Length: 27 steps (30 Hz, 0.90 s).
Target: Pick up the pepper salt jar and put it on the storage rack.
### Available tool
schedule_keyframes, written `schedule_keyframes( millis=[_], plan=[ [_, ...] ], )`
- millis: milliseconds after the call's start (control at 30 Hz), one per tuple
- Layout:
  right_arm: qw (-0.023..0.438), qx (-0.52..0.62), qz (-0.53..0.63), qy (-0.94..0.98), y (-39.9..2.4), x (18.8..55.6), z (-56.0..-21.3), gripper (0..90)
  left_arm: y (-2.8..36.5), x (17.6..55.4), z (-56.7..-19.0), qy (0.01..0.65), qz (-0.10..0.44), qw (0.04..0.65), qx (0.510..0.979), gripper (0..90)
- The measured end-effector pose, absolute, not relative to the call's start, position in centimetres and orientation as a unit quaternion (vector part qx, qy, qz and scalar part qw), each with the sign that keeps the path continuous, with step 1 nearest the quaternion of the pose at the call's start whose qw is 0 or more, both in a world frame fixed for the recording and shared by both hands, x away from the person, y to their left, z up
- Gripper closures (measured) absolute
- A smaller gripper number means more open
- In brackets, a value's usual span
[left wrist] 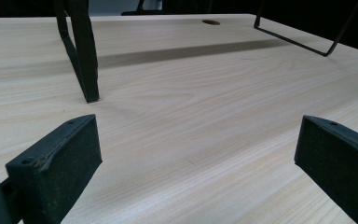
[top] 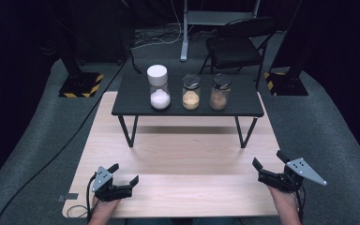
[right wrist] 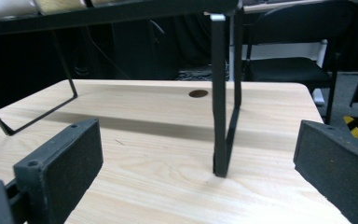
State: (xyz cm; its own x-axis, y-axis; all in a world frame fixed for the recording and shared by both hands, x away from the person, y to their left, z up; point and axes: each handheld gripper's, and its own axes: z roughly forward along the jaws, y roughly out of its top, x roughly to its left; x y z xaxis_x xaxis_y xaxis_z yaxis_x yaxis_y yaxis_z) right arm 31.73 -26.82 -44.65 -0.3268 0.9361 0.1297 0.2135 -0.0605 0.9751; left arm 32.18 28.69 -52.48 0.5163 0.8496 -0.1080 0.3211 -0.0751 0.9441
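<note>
Three glass jars stand in a row on a low black shelf (top: 136,93) at the far half of the table. The left jar (top: 159,87) has a white lid and white powder. The middle jar (top: 191,92) holds tan grains, and the right jar (top: 220,92) holds brown matter; both have dark lids. My left gripper (top: 123,174) rests open near the table's front left, with bare wood between its jaws. My right gripper (top: 269,161) is open at the front right. In the right gripper view, the shelf's metal leg (right wrist: 220,102) rises between the jaws, farther off.
The light wood table (top: 178,154) has free room between the grippers. A round hole (right wrist: 198,93) is in the tabletop beyond the shelf. A black folding chair (top: 236,44) and two stands with yellow-black bases (top: 80,85) are behind the table. Cables run across the grey carpet.
</note>
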Motion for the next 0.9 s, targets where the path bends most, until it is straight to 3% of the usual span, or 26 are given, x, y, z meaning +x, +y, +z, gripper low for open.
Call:
schedule_keyframes(
  millis=[900],
  plan=[
    [0.294, 0.495, 0.533, 0.620, -27.2, 30.9, -49.7, 0.8, 28.6, 32.1, -52.5, 0.422, 0.248, 0.532, 0.691, 0.1]
  ],
)
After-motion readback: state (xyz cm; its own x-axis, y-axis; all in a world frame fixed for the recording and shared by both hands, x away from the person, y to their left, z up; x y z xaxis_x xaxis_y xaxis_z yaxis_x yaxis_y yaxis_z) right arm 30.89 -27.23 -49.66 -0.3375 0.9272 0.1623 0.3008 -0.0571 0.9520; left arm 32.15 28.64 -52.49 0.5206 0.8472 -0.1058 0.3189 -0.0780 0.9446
